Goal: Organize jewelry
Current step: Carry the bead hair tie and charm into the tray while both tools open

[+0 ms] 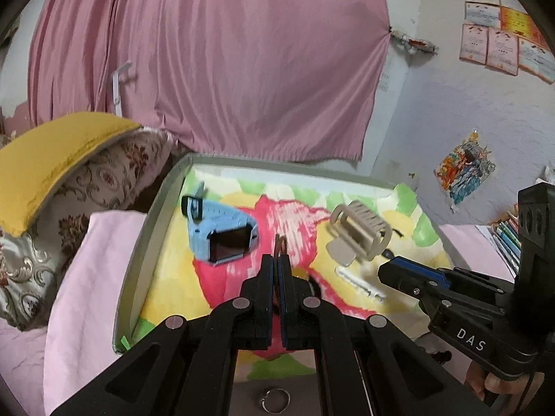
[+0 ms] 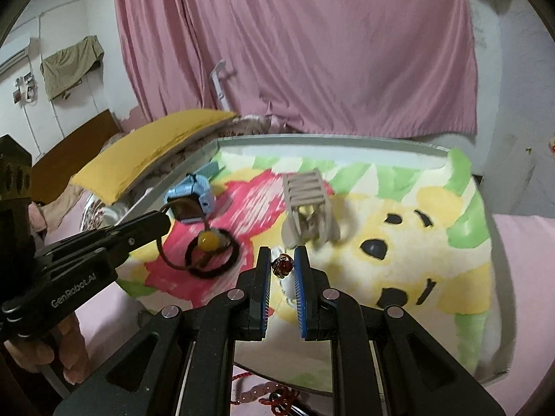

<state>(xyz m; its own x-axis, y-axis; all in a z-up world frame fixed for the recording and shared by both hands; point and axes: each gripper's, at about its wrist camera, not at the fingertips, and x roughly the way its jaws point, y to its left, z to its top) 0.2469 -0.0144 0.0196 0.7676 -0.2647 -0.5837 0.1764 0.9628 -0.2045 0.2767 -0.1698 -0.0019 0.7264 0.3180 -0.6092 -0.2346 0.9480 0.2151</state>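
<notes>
Left gripper [image 1: 276, 260] clenched on thin brown cord [image 1: 279, 242], right gripper [image 2: 281, 263] grasping red beaded ring [image 2: 282, 265] at frame centre, above cartoon-print tray [image 2: 347, 145], blue watch [image 2: 192, 197] left, beige hair claw [image 2: 308, 211] ahead, pink curtain [image 2: 312, 52] behind.

Bedroom: pillows [image 1: 69, 187], pink curtain [image 1: 215, 59]

Soft even daylight, slight motion blur, strong fisheye bending, dark corners.
</notes>
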